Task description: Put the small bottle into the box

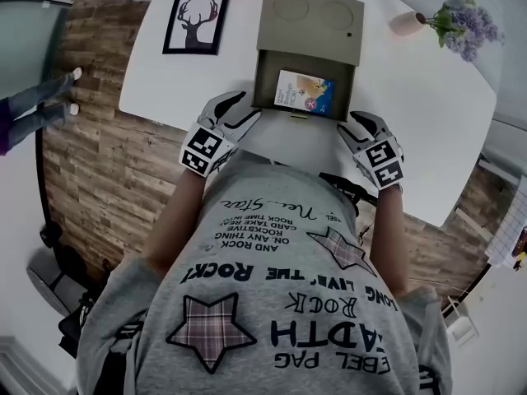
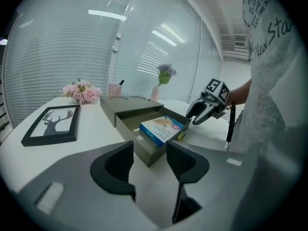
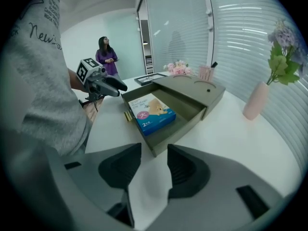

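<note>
Both grippers are over the near part of the white table (image 1: 428, 113), one at each front corner of the drawer.

The left gripper (image 2: 150, 160) has its jaws spread, with only bare tabletop and the drawer's front-left corner beyond them. It presses on nothing. The right gripper (image 3: 150, 170) is likewise spread and empty, and it looks at the drawer's front-right corner.

The olive box (image 1: 313, 23) sits mid-table. Its drawer (image 1: 262, 81) is pulled out toward the person, and a small brass piece (image 1: 300, 115) sits at the drawer's front edge.

A blue-and-white carton (image 1: 305, 93) lies flat inside the drawer, tight against the front wall, with open floor behind it. The small bottle cannot be picked out in any view, and it cannot be told whether the carton holds it.

Clearances:
- A bare strip of table runs between the drawer front and the person's shirt.
- A deer picture frame (image 1: 196, 20) lies left of the box with a narrow gap between them.
- A pink vase (image 1: 408, 21) of purple flowers (image 1: 465, 23) stands well to the right of the box, with open tabletop between them.
- Pink flowers (image 2: 82, 91) and a pen cup (image 2: 114, 89) stand beyond the box at the far edge.

A person (image 3: 107, 54) stands in the background, well apart from the table.
</note>
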